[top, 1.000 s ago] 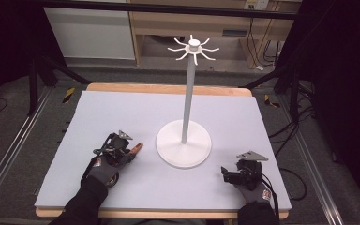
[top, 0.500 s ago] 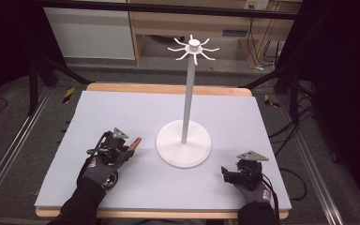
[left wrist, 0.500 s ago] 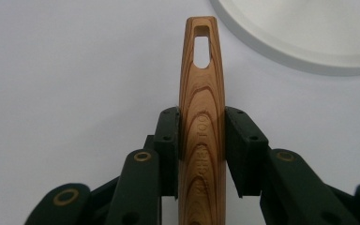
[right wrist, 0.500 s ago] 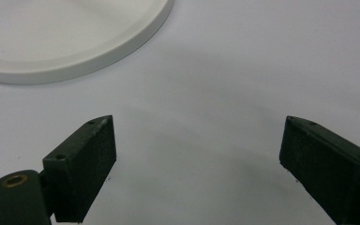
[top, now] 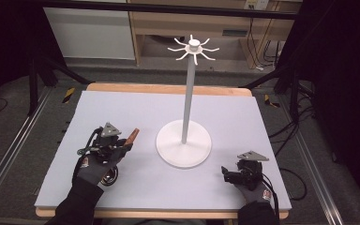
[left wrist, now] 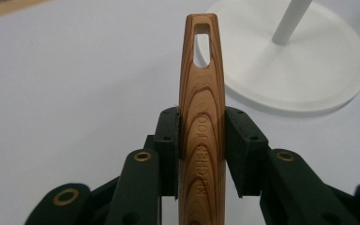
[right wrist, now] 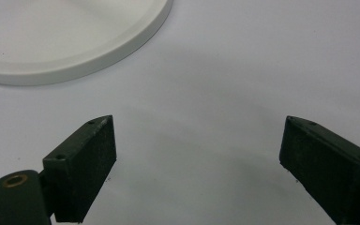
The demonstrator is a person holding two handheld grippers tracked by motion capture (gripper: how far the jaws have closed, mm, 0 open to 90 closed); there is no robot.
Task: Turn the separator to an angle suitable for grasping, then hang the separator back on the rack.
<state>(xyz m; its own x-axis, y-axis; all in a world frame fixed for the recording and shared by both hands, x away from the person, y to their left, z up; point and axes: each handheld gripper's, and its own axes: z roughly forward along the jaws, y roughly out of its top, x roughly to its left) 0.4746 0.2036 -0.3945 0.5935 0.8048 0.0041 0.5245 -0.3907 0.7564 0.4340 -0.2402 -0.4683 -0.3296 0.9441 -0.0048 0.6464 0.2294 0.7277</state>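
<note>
- The wooden handle (left wrist: 201, 117) runs off the bottom of the left gripper view, so its other end is hidden. In the high view just its brown tip (top: 132, 136) sticks out past the hand.
- Letters are pressed into the wood. They seem to say "KITCHEN TOO", and the rest is cut off by the pads.
- The wooden handle is smooth, with dark curvy grain lines. It gets thin near the tip, and there is a long slot hole there.
- The left gripper (left wrist: 201, 140) has its two black pads squeezed tight on both sides of the handle. It is over the front left part of the surface (top: 122, 108), just left of the white stand (top: 183, 145). I cannot tell if the handle touches the surface.
- The right gripper (right wrist: 197, 154) has its black pads wide apart, with bare surface between them. It sits near the front right corner.
- The white stand has a flat round base, a thin straight pole and curly hooks (top: 193, 48) on top. It is near the middle of the surface.
- The surface is pale, flat and plain, on a wooden table edge (top: 168, 88).
</note>
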